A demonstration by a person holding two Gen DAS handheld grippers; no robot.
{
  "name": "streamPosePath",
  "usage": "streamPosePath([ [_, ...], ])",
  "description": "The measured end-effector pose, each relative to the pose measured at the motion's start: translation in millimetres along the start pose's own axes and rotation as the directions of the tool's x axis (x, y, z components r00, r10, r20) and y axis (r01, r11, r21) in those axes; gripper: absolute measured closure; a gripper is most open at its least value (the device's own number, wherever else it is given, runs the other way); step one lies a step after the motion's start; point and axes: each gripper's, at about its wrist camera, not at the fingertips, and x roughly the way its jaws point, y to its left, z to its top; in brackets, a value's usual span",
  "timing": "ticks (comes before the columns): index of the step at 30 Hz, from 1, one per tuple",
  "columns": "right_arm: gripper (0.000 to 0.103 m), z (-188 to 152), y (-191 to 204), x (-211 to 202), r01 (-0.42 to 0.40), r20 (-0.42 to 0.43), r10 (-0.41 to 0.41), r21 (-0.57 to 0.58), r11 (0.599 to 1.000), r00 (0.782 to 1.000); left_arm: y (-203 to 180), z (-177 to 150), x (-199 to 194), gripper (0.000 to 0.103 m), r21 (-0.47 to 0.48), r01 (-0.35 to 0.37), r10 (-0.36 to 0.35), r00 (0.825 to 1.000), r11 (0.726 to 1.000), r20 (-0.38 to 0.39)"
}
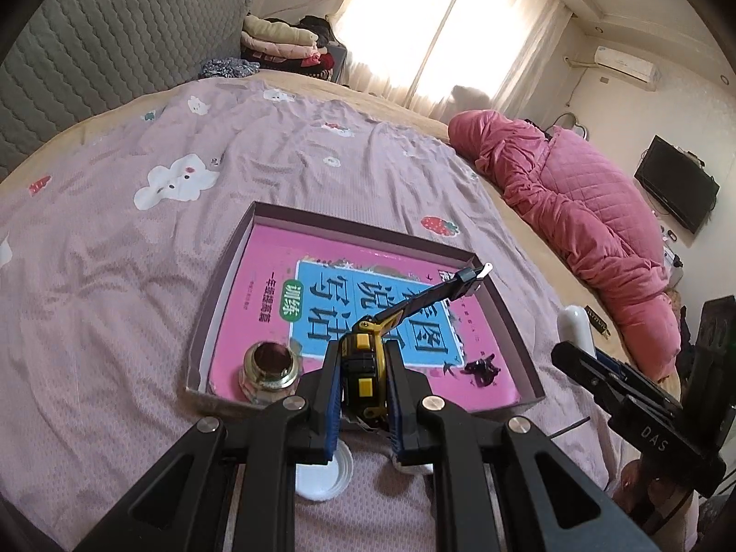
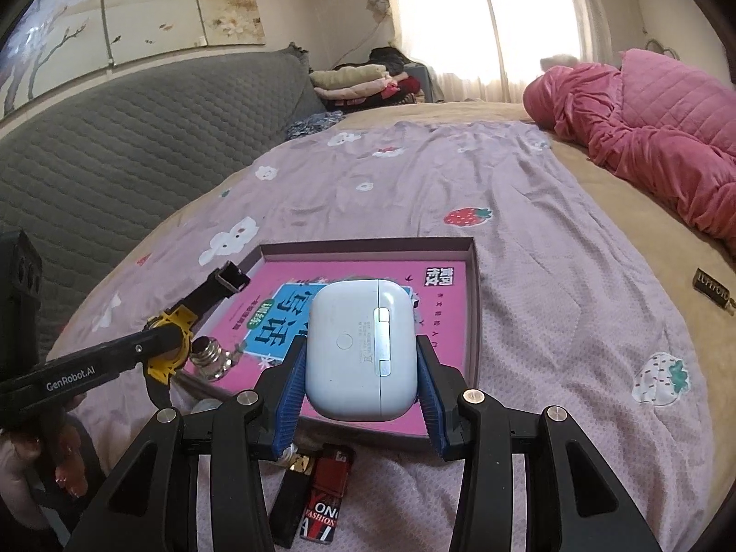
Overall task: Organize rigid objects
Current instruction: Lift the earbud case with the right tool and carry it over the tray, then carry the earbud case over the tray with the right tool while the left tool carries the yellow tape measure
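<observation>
My left gripper (image 1: 363, 368) is shut on a yellow and black watch (image 1: 361, 361), held above the near edge of a shallow box (image 1: 221, 276); its strap (image 1: 432, 296) sticks out over the box. A pink book (image 1: 262, 253) lines the box, with a small glass jar (image 1: 269, 370) and a dark hair clip (image 1: 480, 368) on it. My right gripper (image 2: 361, 368) is shut on a white earbuds case (image 2: 361, 349) above the box's (image 2: 474, 276) near right part. The watch (image 2: 168, 345) and the left gripper also show in the right wrist view.
A white lid (image 1: 322, 480) lies on the bedsheet under my left gripper. A red lighter (image 2: 324, 497) and a black lighter (image 2: 287, 501) lie in front of the box. A pink quilt (image 1: 575, 202) is heaped at the right. A dark tag (image 2: 713, 292) lies far right.
</observation>
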Motion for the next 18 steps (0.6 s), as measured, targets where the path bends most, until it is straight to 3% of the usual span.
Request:
streamPosePath([
  [18,0.058,11,-19,8,0.031,0.001,-0.031,0.043,0.999,1.000,0,19,34,0.086,-0.020,-0.048,0.048,0.999,0.999,-0.008],
])
